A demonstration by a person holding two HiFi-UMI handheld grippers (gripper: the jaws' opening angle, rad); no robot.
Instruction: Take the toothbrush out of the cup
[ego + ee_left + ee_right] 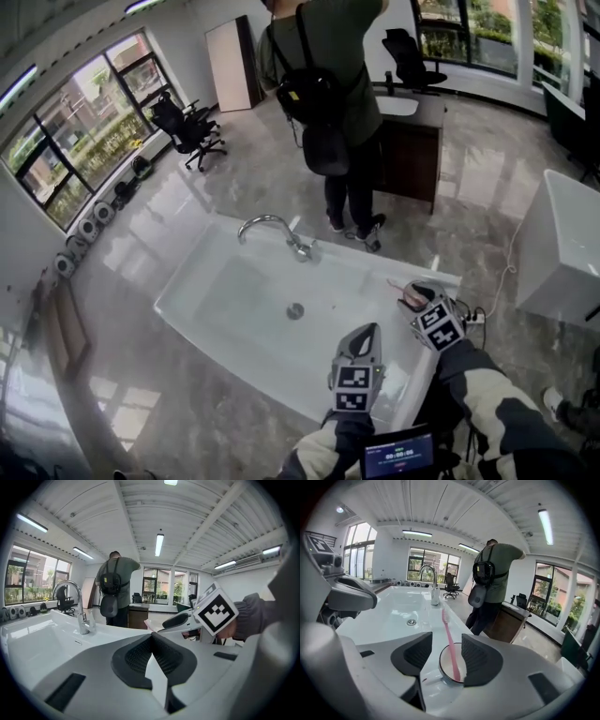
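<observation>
Right gripper [446, 656] jaws apart, gripping nothing. Pink toothbrush [451, 648] stands in the gap, nearer the right-hand pad, leaning in the white cup [446, 673] on the sink [393, 616] rim. Left gripper [152, 656] closed, empty. Tap [433, 585] beyond.

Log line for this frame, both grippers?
stage: pre-grasp | right gripper: open, jaws either side of toothbrush | toothbrush: leaning in cup, not gripped | left gripper: shut, empty
</observation>
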